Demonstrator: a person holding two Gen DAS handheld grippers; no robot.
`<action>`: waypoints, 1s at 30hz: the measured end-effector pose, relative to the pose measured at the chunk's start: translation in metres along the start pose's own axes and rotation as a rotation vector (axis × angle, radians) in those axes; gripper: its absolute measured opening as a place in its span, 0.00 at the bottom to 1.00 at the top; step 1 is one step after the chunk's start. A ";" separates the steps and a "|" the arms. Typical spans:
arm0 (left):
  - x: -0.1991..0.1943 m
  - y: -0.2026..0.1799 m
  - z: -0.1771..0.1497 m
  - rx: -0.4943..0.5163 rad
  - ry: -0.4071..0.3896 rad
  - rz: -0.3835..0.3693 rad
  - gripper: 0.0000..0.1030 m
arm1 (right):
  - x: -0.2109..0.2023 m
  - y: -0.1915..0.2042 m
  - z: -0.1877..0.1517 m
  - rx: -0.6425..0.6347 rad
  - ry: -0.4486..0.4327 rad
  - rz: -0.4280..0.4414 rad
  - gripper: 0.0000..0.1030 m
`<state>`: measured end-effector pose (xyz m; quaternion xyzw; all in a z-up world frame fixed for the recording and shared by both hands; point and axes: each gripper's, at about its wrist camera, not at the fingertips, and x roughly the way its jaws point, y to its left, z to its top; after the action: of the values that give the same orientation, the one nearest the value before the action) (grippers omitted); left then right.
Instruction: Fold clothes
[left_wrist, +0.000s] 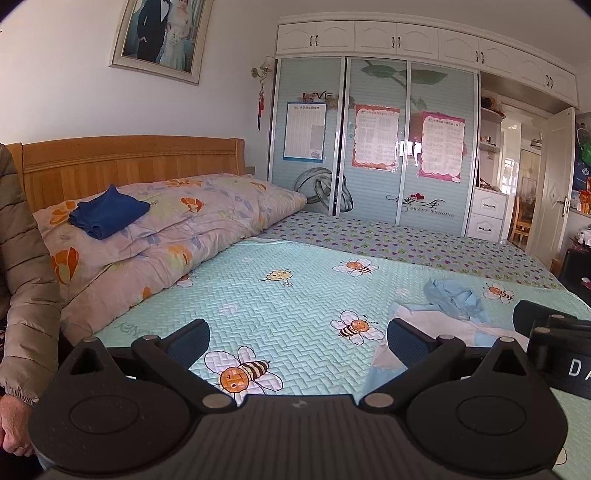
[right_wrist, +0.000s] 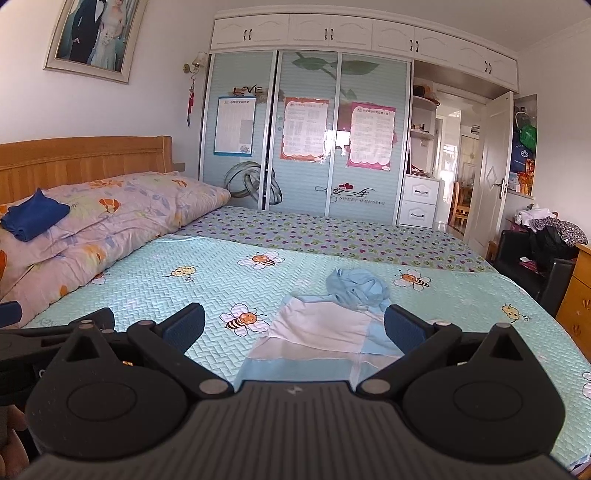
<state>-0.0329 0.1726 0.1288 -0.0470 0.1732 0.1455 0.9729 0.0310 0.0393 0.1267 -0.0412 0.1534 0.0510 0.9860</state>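
From the left wrist, your left gripper (left_wrist: 297, 341) hangs spread and empty over the bed (left_wrist: 295, 302), the pale blue garment (left_wrist: 448, 314) just to its right. From the right wrist, your right gripper (right_wrist: 293, 328) is likewise released above that garment (right_wrist: 332, 332), which lies near the bed's near edge; it looks thin, light and limp, so pinch its flat lower corners, though the far end seems bunched.

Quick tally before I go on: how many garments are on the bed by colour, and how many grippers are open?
Light blue garments, crumpled on the bee-print sheet: 1 (light blue garment)
Dark blue garments, folded on the floral quilt: 1 (dark blue garment)
Open grippers: 2 (left gripper, right gripper)
Total: 4
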 end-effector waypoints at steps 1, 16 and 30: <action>0.000 -0.001 -0.001 0.001 0.001 0.000 0.99 | 0.001 0.000 0.000 0.001 0.001 -0.002 1.00; 0.002 -0.007 -0.004 0.012 0.007 0.001 0.99 | 0.006 0.001 -0.001 0.000 0.002 -0.004 1.00; -0.001 -0.011 -0.004 0.016 0.000 0.011 0.99 | 0.011 -0.001 -0.003 0.016 0.008 -0.005 1.00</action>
<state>-0.0321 0.1614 0.1258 -0.0381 0.1747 0.1494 0.9725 0.0406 0.0389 0.1209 -0.0339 0.1574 0.0471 0.9858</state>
